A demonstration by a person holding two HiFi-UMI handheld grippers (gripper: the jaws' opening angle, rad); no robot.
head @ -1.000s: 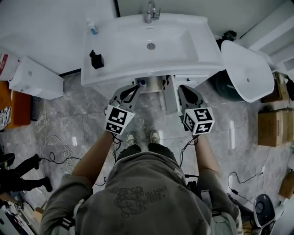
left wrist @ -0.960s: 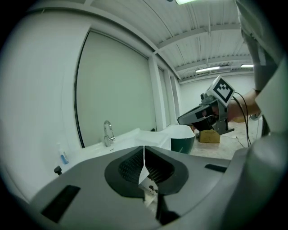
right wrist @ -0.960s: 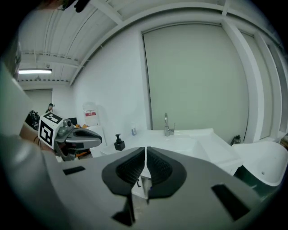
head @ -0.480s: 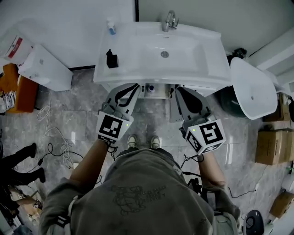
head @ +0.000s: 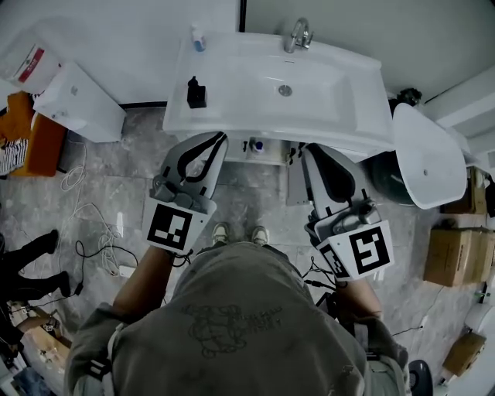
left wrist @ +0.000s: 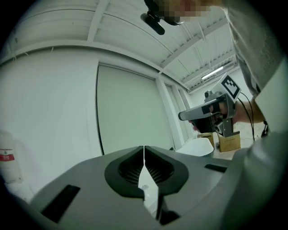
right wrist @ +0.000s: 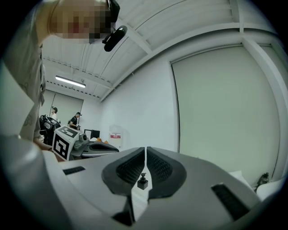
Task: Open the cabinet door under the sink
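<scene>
Head view: in the last second I've raised the left gripper (head: 215,141) and right gripper (head: 311,151) toward me, both with fingers together on nothing. The cabinet (head: 267,149) lies at 12 o'clock under the sink (head: 232,124) rim, untouched, so I judge the reach hasn't begun.

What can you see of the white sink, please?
The white sink is a glossy rectangular basin, seemingly ceramic, set against the wall. A chrome tap stands at the back, a round drain sits in the bowl, a small black object rests on its left ledge, a small bottle at its back left corner. The left gripper and right gripper hover before its front edge.
</scene>
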